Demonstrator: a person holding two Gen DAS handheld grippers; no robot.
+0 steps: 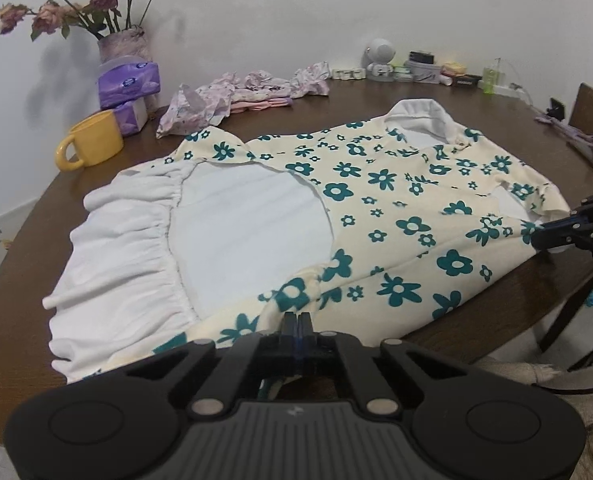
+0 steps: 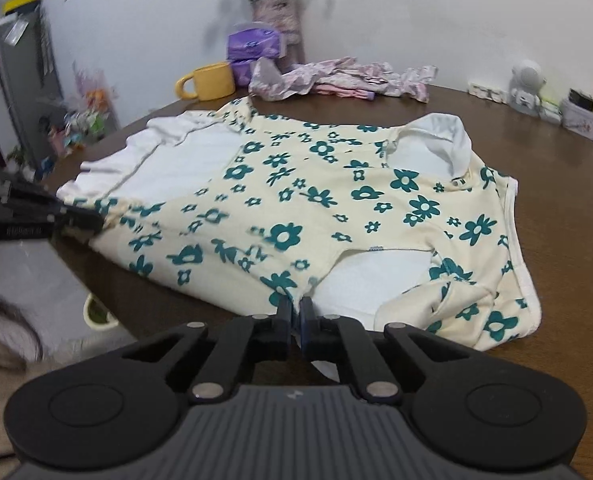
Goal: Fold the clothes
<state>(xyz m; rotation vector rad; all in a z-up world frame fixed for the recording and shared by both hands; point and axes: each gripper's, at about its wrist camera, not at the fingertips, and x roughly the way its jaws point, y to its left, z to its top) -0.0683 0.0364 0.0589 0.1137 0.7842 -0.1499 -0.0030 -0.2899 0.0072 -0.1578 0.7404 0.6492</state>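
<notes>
Black matte, ribbed at its base, the left gripper (image 1: 297,320) fills the bottom of its frame, jaws pressed together on the near hem of a soft cream dress (image 1: 376,200) printed with teal flowers, its white ruffled lining showing at left. Spread flat on the round brown wooden table (image 1: 376,96), the dress fills mid-frame. Likewise, the right gripper (image 2: 295,306) pinches the near floral edge.

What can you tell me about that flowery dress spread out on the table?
The cream cotton-looking dress with teal flower print lies flat on the round dark wooden table, its near edge overhanging the rim. It has a white collar, a white gathered ruffle hem and white lining showing through. Two black claws pinch its near edge shut: the left claw close to the ruffle, the right claw nearer the sleeve.
</notes>
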